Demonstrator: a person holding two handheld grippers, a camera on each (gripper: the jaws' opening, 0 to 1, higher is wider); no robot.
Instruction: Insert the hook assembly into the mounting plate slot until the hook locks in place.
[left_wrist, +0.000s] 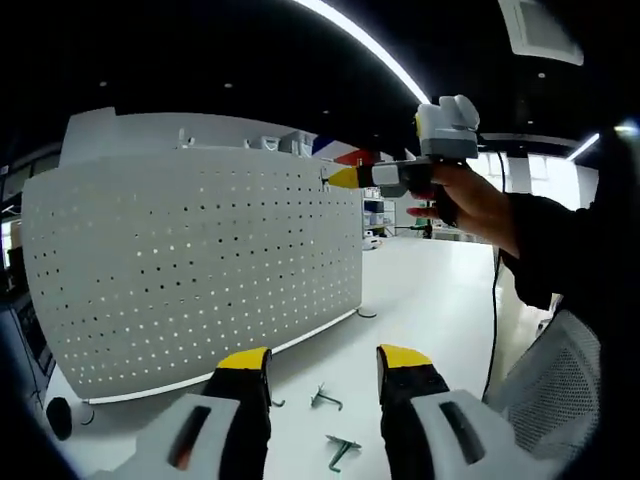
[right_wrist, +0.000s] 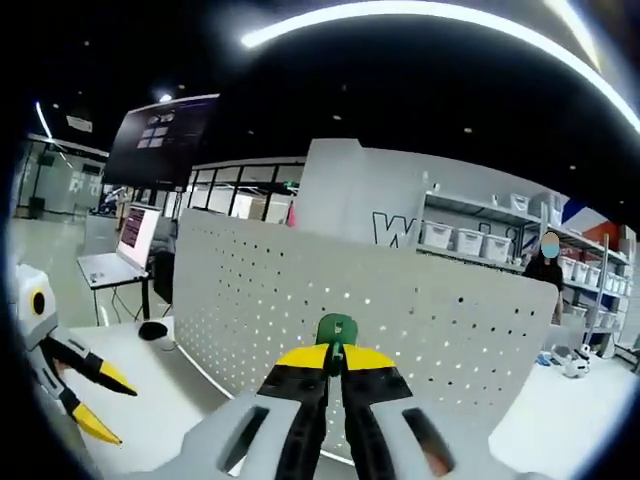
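Nearest us, our right gripper (right_wrist: 336, 362) has its jaws pinched together on the green hook (right_wrist: 336, 330), only its top showing above the tips, held up before the white perforated mounting plate (right_wrist: 400, 310). We judge the hook light, stiff metal and likely slick, so a firm pinch on its shank seems wise. Our left gripper (left_wrist: 326, 365) hangs with jaws well apart, holding nothing, above spare hooks (left_wrist: 325, 399) lying on the white table (left_wrist: 420, 290).
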